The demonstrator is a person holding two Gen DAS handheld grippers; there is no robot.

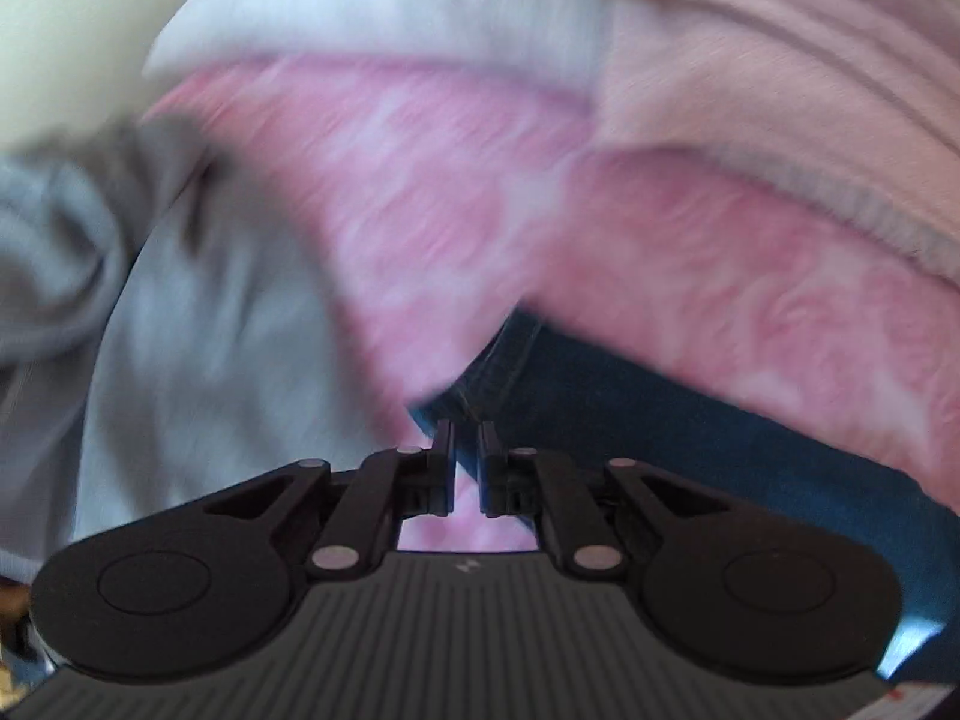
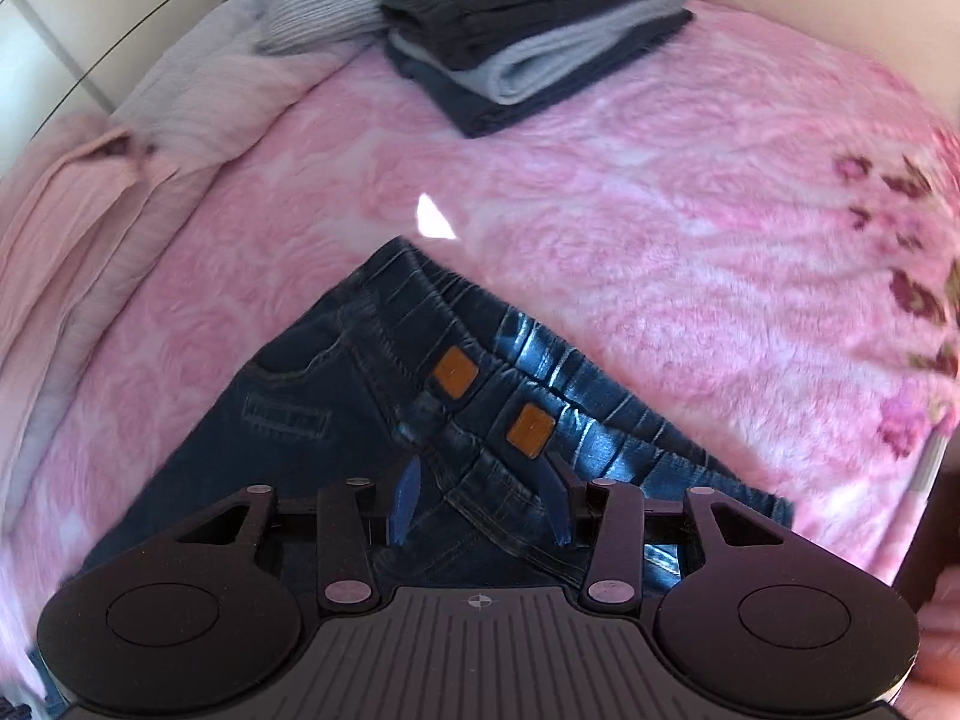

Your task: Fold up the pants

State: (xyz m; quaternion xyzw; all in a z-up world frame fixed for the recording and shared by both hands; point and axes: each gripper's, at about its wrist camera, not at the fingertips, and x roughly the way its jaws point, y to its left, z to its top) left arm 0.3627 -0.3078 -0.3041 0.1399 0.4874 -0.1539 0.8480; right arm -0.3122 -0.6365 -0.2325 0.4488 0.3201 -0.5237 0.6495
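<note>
Jeans (image 2: 336, 420) soft, floppy; grab at waistband. Left tool (image 1: 467, 429) clenched on denim edge; right tool (image 2: 483, 501) released above.

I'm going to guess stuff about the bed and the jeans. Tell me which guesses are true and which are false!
1. The dark blue denim jeans lie on a fluffy pink blanket. True.
2. The jeans' waistband has two green patches. False: the two patches are orange.
3. A stack of folded dark and grey clothes sits farther back on the blanket. True.
4. The right gripper is squeezed shut. False: its jaws stand open over the jeans.
5. The left gripper is nearly shut at the jeans' edge. True.
</note>
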